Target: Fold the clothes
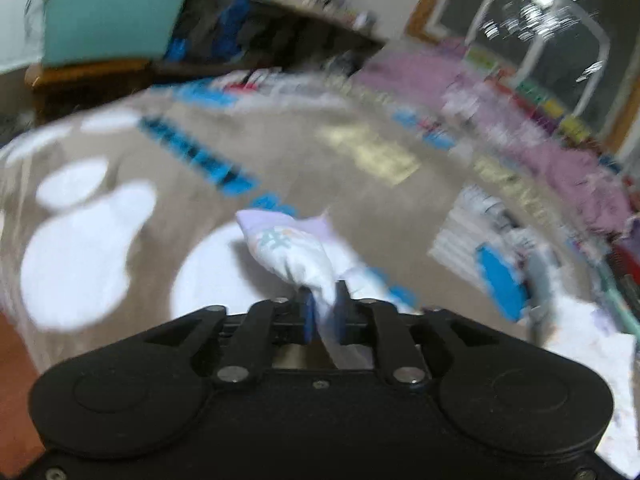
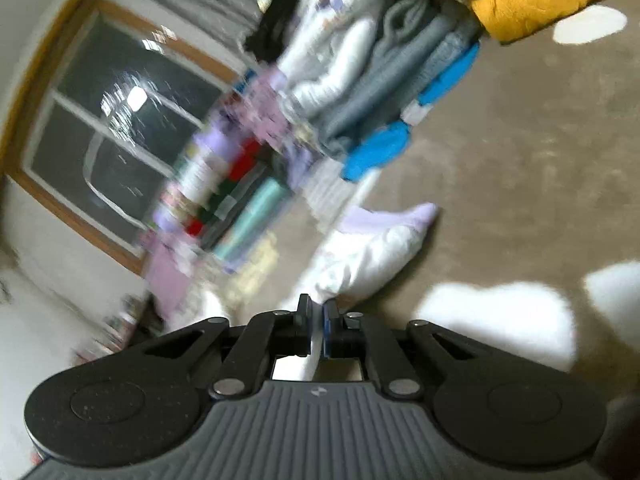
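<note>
Both views are blurred. In the left wrist view, the left tongs (image 1: 323,300) are nearly closed, their blue-padded fingers (image 1: 307,312) pinching a bunched white garment (image 1: 294,254) with lilac trim and a faint printed motif. The cloth passes between the fingers and billows out just ahead of them, held above a taupe blanket (image 1: 280,148) patterned with large white blotches.

In the right wrist view, the right tongs (image 2: 317,320) are also drawn almost together, with a thin strip of white fabric caught between the pads. From there the same white garment (image 2: 372,256) runs forward and ends in a lilac edge, over the same taupe surface; whether its far end touches the blanket cannot be told.

Beyond the garment in the left view, a purple cloth (image 1: 552,148) lies along the far right edge of the blanket, with a row of coloured items behind it too smeared to identify. A teal bin (image 1: 108,16) sits on a wooden stand at upper left. A dark window (image 1: 536,32) with a wooden frame fills the upper right, reflecting a ceiling light.

In the right view, a stack of folded grey and blue clothes (image 2: 408,80) lies farther back, with a yellow padded item (image 2: 548,0) and something red beside it at the top. The window (image 2: 120,120) appears at left.
</note>
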`<state>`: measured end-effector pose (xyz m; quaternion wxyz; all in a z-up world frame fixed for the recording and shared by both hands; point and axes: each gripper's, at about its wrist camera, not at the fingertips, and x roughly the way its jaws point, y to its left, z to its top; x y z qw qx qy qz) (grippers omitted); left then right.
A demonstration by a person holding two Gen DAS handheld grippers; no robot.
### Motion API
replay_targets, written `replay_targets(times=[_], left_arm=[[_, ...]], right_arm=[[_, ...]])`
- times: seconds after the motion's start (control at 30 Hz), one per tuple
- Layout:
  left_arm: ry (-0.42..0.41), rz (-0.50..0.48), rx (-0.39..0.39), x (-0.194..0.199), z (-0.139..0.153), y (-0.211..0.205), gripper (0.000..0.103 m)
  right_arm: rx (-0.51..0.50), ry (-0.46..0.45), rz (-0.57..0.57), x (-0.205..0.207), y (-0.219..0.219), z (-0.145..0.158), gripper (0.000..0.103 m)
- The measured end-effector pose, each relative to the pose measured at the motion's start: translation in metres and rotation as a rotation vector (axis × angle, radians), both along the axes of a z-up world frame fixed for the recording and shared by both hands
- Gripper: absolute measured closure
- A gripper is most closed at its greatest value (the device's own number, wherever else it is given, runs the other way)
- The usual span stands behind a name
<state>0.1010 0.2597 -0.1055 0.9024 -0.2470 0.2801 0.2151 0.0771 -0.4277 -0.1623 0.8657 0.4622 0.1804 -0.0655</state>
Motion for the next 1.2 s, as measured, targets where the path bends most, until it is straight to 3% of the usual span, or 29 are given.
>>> replay_targets(times=[0.07,0.13,0.23,0.37,0.6,0.63,0.67,0.7,0.77,0.83,0.93,0.97,1.03,1.1,1.13,1.2], left_arm=[[0.002,0.076,0.011,-0.009,0.002,0.006,0.070],[-0.021,0.123,0.039,-0.020,0.012,0.008,0.071],[-0.086,0.075,0.103,-0.028,0.033,-0.006,0.071],[-0.083,-0.114,0.170,-0.023,0.030,-0.048,0.071],[-0.061,-0.467,0.282,-0.013,0.018,-0.127,0.071],[-0.057,-0.518,0.298,-0.011,0.016,-0.138,0.070],[0.015,-0.549,0.314,-0.006,0.006,-0.146,0.060],[0.109,-0.548,0.320,0.000,-0.009,-0.149,0.060],[0.115,-0.531,0.309,-0.004,-0.011,-0.146,0.059],[0.060,-0.531,0.324,-0.010,0.001,-0.147,0.064],[-0.033,-0.549,0.338,-0.017,0.010,-0.158,0.062],[-0.005,-0.567,0.335,-0.014,0.005,-0.162,0.056],[0.100,-0.609,0.332,-0.006,-0.014,-0.168,0.053],[0.097,-0.610,0.341,-0.006,-0.010,-0.170,0.058],[0.066,-0.611,0.343,-0.008,-0.002,-0.170,0.068],[0.005,-0.633,0.372,-0.007,0.014,-0.176,0.068]], right_arm=[[-0.040,0.003,-0.048,-0.007,0.000,0.005,0.085],[-0.087,-0.033,-0.100,-0.019,-0.001,0.015,0.068],[-0.175,-0.087,-0.121,-0.029,0.003,0.030,0.064],[-0.357,-0.137,0.062,-0.021,0.043,0.050,0.064],[-0.664,-0.213,0.533,-0.010,0.155,0.065,0.065],[-0.705,-0.195,0.579,-0.010,0.168,0.063,0.061],[-0.761,-0.124,0.630,-0.005,0.180,0.056,0.057],[-0.815,-0.053,0.681,0.000,0.192,0.050,0.048],[-0.887,0.059,0.733,0.004,0.205,0.036,0.050],[-0.858,0.015,0.700,-0.002,0.198,0.045,0.052],[-0.846,-0.087,0.617,-0.009,0.192,0.057,0.049],[-0.847,-0.040,0.623,-0.004,0.190,0.052,0.049],[-0.807,0.103,0.683,0.011,0.188,0.037,0.049],[-0.784,0.067,0.661,0.008,0.184,0.042,0.052],[-0.781,0.023,0.644,0.006,0.182,0.051,0.052],[-0.774,-0.081,0.607,0.000,0.178,0.062,0.052]])
